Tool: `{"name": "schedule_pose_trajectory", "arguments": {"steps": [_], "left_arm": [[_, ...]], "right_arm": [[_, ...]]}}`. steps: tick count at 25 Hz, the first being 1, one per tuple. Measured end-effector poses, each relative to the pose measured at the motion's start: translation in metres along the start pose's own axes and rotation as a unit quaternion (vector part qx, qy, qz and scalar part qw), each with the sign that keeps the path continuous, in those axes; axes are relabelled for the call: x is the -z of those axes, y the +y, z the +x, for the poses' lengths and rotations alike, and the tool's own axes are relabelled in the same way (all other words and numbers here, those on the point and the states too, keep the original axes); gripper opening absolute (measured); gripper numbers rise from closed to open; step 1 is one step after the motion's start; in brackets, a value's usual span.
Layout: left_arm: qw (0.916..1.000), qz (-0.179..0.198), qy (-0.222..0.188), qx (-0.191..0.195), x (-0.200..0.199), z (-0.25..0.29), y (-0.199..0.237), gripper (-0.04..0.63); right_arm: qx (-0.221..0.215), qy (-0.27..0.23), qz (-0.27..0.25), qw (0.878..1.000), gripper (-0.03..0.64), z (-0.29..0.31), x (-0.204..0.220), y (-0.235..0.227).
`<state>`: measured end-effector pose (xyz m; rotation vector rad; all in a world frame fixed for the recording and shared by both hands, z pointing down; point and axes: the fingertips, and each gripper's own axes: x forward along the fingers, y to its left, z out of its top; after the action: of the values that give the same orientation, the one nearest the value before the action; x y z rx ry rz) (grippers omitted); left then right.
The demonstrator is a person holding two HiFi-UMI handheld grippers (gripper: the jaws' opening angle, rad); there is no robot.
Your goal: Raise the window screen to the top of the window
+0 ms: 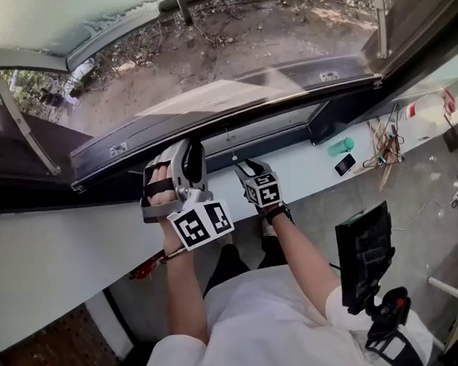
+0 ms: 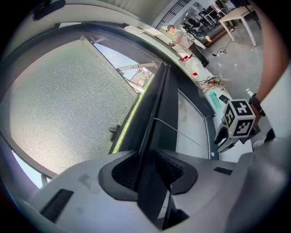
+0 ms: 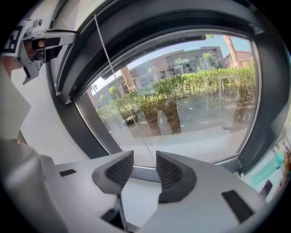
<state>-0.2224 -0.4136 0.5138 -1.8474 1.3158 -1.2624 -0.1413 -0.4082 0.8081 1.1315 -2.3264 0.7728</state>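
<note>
White sill (image 1: 64, 248) below window (image 1: 229, 48): left gripper (image 2: 150, 170) clamped on dark screen bar (image 2: 152, 104), right gripper (image 3: 144, 170) agape, empty; seat right on bar, lift both evenly.

A green cup (image 1: 340, 146) sits on the white ledge (image 1: 56, 249), a phone (image 1: 345, 165) just beside it; tangled wires (image 1: 385, 143) lie near; a black screen (image 1: 364, 252) stands lower right; a hedge (image 3: 204, 82) grows outside.

Lab-like workshop, tangled wires (image 1: 384, 143) on windowsill (image 1: 304, 163), cluttered tables (image 2: 234, 13)
</note>
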Motion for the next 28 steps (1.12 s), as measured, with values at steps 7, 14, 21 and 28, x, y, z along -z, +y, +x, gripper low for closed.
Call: {"name": "schedule_pose_trajectory", "arguments": {"steps": [7, 14, 21, 28], "left_arm": [[0.9999, 0.001, 0.0, -0.011, 0.001, 0.0, -0.001, 0.094], [0.9996, -0.007, 0.018, -0.021, 0.003, 0.002, -0.003, 0.095], [0.9992, -0.02, 0.023, -0.024, 0.003, 0.003, -0.003, 0.095], [0.9995, -0.022, 0.016, -0.017, 0.001, 0.003, -0.005, 0.094]], "right_arm": [[-0.009, 0.029, -0.013, 0.999, 0.152, 0.044, 0.023, -0.017], [-0.039, 0.03, -0.053, 0.997, 0.152, 0.06, 0.01, -0.008], [-0.037, 0.043, -0.09, 0.994, 0.008, 0.063, 0.005, -0.001], [-0.046, 0.061, -0.069, 0.995, 0.004, 0.022, 0.04, 0.013]]}}
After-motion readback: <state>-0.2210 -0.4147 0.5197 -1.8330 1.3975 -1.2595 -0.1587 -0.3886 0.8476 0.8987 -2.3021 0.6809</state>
